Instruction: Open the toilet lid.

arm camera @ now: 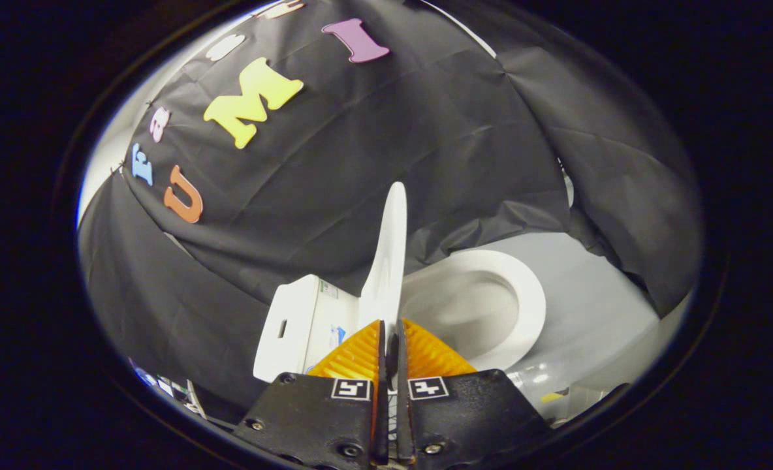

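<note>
toilet lid [386, 261]: smooth glossy white plastic, centre of frame
seat ring [523, 294]: same glossy white, right of centre
tank [295, 329]: smooth white, slight sheen
booth wall [393, 143]: matt black cloth, creased
gripper [391, 339]: ribbed pads [354, 358] closed together; matt grainy housing, bottom centre

Gripper [390, 329] fingers nearly together, pinching the edge of the toilet lid [386, 261], which stands upright edge-on at 12 o'clock from the fingertips. Seat ring [523, 294] at 2 o'clock, tank [298, 326] at 10 o'clock.
</note>
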Tool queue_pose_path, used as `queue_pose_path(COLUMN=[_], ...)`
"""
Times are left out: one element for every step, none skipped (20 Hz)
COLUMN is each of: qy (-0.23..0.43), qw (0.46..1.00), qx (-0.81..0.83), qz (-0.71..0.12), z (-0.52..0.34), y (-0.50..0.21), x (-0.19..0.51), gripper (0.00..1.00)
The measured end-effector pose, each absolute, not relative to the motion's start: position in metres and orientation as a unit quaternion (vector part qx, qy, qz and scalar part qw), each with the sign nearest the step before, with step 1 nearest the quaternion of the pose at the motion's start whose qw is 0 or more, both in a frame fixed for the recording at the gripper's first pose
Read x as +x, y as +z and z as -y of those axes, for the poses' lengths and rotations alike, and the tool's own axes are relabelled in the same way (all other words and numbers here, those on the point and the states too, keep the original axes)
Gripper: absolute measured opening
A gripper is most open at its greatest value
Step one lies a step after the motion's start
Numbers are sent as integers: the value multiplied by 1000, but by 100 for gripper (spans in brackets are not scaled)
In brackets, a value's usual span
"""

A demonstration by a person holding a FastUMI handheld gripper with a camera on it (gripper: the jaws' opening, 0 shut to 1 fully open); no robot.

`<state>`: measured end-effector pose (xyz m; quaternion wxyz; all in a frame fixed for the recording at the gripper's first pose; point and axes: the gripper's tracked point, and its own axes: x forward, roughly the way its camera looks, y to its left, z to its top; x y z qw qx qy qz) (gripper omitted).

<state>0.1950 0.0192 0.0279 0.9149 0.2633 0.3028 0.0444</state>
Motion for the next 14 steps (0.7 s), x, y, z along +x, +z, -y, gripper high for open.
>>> queue_pose_path(qy=[43,39,38,35,36,35,36,34,33,33,33,31,30,30], qw=[919,922,925,927,928,929,930,931,932,933,933,933,933,934], qx=[247,232,219,210,203,196,191,187,185,182,182,180,178,171], qz=[-304,-307,-308,-310,-311,-312,-311,-311,-310,-310,-310,-310,-311,-311], z=[-21,-23,-26,-30,-35,-37,-39,-41,-45,-48,-51,-52,-55,-58], y=[28,29,33,36,38,40,41,43,44,46,47,49,51,53], x=[193,192,191,192,193,194,194,195,195,196,197,198,198,198], gripper=[8,8,7,7,7,7,7,7,7,7,8,8,8,8])
